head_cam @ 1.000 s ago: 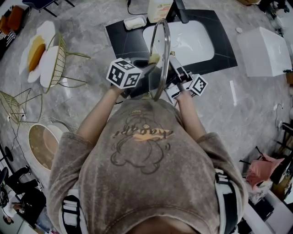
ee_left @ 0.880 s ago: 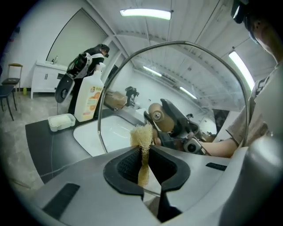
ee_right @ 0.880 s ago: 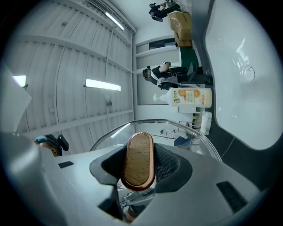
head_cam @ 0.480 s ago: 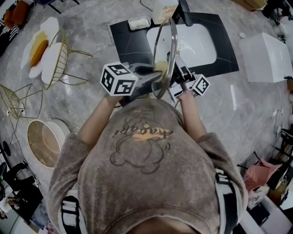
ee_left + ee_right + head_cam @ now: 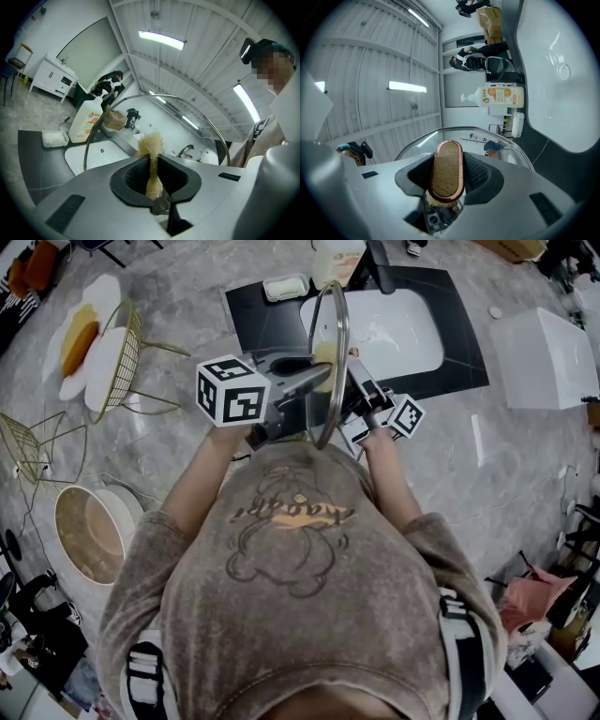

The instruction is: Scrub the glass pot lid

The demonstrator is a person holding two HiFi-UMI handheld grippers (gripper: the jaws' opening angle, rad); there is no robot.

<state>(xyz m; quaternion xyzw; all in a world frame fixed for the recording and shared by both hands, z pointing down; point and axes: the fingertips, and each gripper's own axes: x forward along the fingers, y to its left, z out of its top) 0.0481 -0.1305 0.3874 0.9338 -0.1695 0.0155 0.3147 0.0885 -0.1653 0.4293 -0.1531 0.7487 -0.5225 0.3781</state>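
Note:
I hold the glass pot lid [image 5: 335, 343] on edge above the sink, its steel rim toward the camera. My right gripper [image 5: 354, 382] is shut on the lid's wooden handle [image 5: 447, 169], which has a copper rim and stands between the jaws; the lid's glass [image 5: 487, 140] curves beyond it. My left gripper [image 5: 317, 373] is shut on a tan fibrous scrubber [image 5: 151, 154], whose frayed tip pokes out against the lid's other face [image 5: 178, 126]. In the head view the scrubber [image 5: 324, 354] shows as a yellow patch by the rim.
A white sink basin [image 5: 398, 324] is set in a black counter [image 5: 258, 315]. At its back stand a soap bottle [image 5: 337, 257] and a soap dish [image 5: 286, 285]. A white box [image 5: 544, 343] is at the right, a wire chair [image 5: 122, 362] and a round basket [image 5: 84, 535] at the left.
The left gripper's marker cube has shifted left and turned, moving the scrubber along the lid. The lid has rocked slightly. The right gripper has stayed on the handle.

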